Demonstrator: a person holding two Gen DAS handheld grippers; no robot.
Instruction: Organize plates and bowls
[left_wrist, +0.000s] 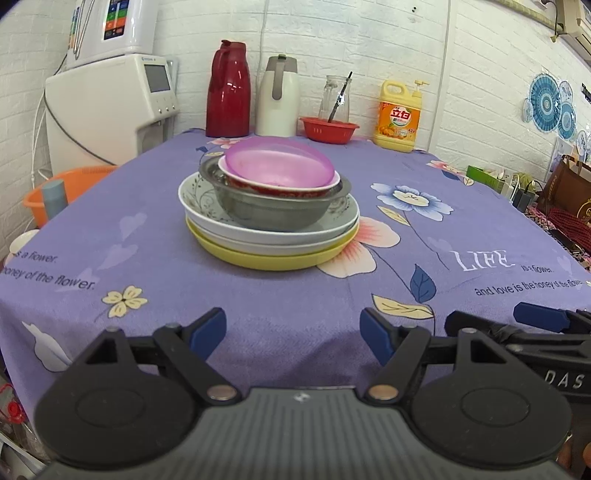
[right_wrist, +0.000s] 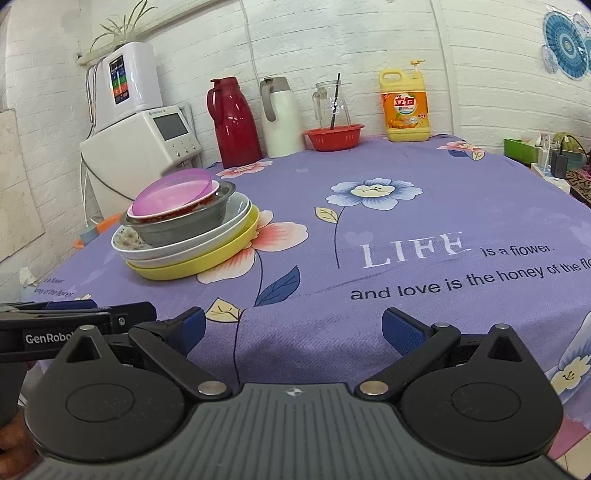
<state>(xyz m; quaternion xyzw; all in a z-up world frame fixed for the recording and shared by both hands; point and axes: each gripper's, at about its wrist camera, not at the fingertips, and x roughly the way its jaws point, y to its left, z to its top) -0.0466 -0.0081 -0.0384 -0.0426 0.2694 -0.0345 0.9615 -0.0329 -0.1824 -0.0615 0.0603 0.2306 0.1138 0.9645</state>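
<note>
A stack of dishes stands mid-table. From the bottom: a yellow plate, white plates with a floral one on top, a steel bowl, a red-and-white bowl, and a purple plastic bowl tilted on top. The stack also shows at left in the right wrist view, with the purple bowl uppermost. My left gripper is open and empty at the table's near edge, well short of the stack. My right gripper is open and empty, to the right of the left gripper.
Along the back wall stand a red thermos, a white thermos, a glass jug, a red basket and a yellow detergent bottle. A water dispenser and orange basin are left of the table.
</note>
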